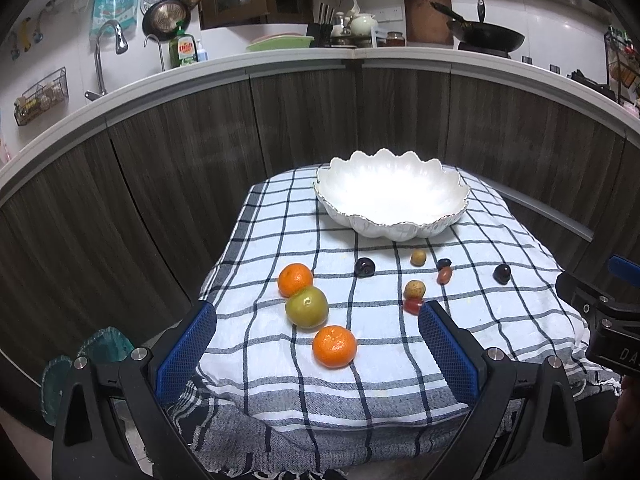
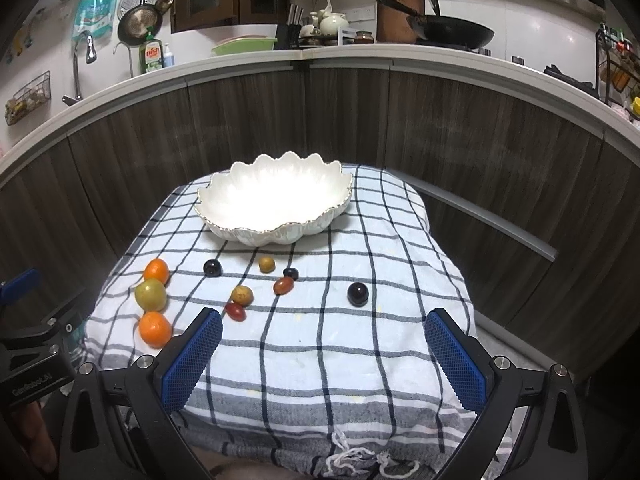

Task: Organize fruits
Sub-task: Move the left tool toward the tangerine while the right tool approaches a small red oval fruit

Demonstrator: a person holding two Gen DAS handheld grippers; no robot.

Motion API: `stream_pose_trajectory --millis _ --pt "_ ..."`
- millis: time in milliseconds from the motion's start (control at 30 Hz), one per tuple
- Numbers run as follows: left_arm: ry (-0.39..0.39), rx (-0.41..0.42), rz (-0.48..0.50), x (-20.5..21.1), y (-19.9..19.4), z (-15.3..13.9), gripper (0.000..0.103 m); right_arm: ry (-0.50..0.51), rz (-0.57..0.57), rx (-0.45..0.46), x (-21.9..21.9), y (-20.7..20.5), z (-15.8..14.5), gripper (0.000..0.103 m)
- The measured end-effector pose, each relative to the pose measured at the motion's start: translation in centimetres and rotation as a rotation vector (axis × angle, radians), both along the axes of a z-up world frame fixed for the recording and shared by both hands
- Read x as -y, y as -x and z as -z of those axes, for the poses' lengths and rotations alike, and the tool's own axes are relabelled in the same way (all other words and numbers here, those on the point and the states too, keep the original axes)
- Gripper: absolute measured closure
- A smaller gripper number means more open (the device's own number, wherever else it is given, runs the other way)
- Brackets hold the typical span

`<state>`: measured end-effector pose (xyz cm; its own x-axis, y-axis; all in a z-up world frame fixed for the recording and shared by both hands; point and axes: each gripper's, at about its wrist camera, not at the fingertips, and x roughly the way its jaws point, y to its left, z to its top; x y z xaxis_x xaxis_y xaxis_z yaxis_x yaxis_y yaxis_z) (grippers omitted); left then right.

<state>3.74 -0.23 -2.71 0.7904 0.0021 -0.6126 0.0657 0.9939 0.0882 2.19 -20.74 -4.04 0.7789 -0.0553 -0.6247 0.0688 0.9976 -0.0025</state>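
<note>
Three citrus fruits [image 1: 307, 306] and small fruits [image 2: 358, 294] are spread mid-cloth, beyond both grippers' fingertips. The white scalloped bowl [image 1: 390, 236] is set near the checked cloth's [image 2: 320, 360] far edge. The left gripper [image 1: 316, 334] and right gripper [image 2: 323, 338] are held wide apart, empty.

The left gripper [image 1: 316, 322] and right gripper [image 2: 324, 326] have black frames with blue mesh-textured pads [image 1: 186, 350] and silver screws. At nine o'clock in the right view, white lettering marks the left gripper's black body.
</note>
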Motion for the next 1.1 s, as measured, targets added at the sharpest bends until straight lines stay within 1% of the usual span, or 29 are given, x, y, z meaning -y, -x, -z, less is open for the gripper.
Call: stream_pose_trajectory --millis 467,633,1100 --pt "0.008 -0.076 -0.019 0.1 -2.7 1.8 0.0 -0.008 -0.02 -0.063 -0.3 -2.7 1.7 0.0" --pt "0.021 -0.11 -0.04 -0.2 -3.9 2.9 0.002 0.0 -0.03 -0.079 -0.6 -4.0 2.3 0.0" --pt "0.042 -0.236 -0.065 -0.8 -6.4 6.5 0.009 0.007 -0.128 -0.097 -3.1 -8.6 4.6 0.0"
